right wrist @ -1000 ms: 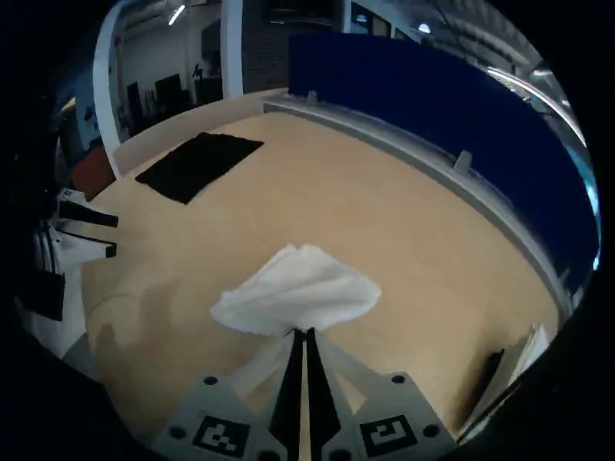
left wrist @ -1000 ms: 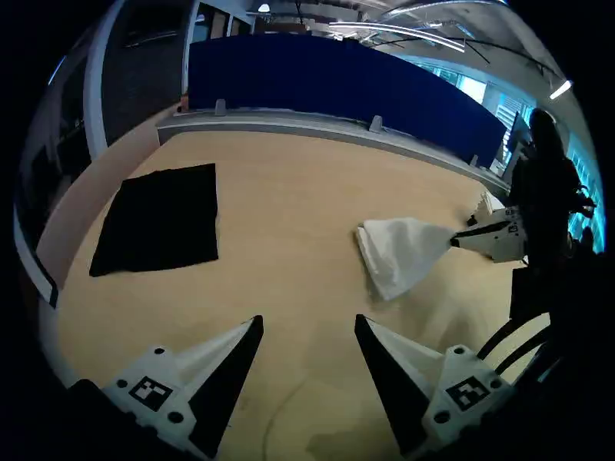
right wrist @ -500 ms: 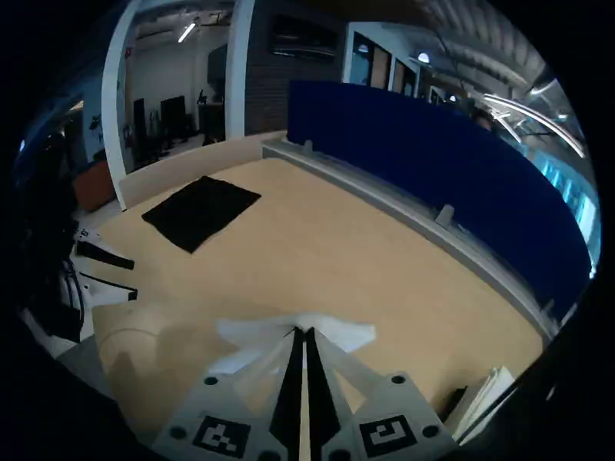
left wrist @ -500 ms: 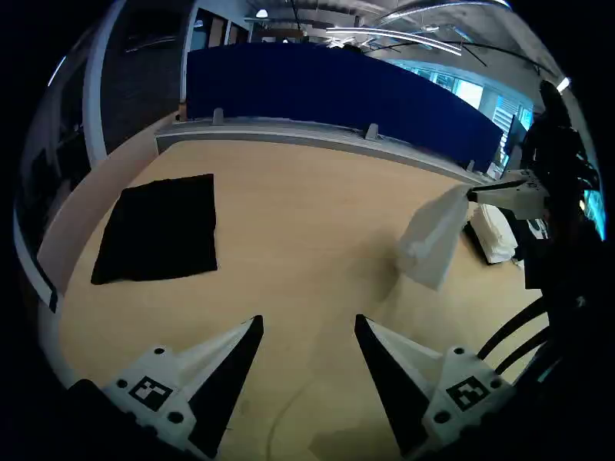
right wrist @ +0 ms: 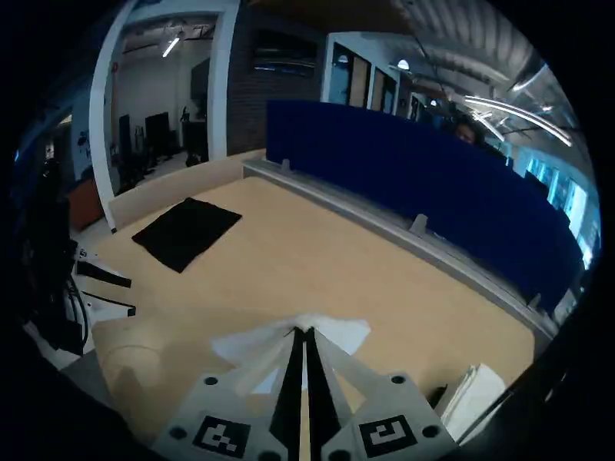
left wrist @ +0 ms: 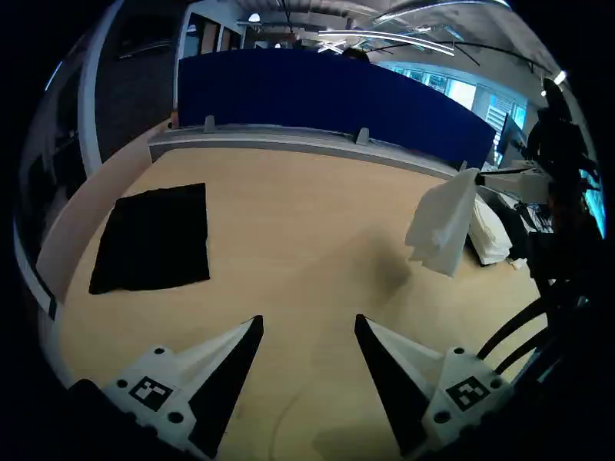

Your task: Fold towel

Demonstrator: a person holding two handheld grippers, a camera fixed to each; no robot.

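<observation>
Towel [left wrist: 442,223] hangs clear above the bench [left wrist: 307,207], pinched by the high right claw [right wrist: 301,332]; the left claw [left wrist: 306,319] hovers low nearby, spread.

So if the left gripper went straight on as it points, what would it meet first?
Probably the bare wooden tabletop: the open left gripper aims at it, between the black cloth to its left and the white towel hanging from the right gripper. Depth is unclear.
</observation>
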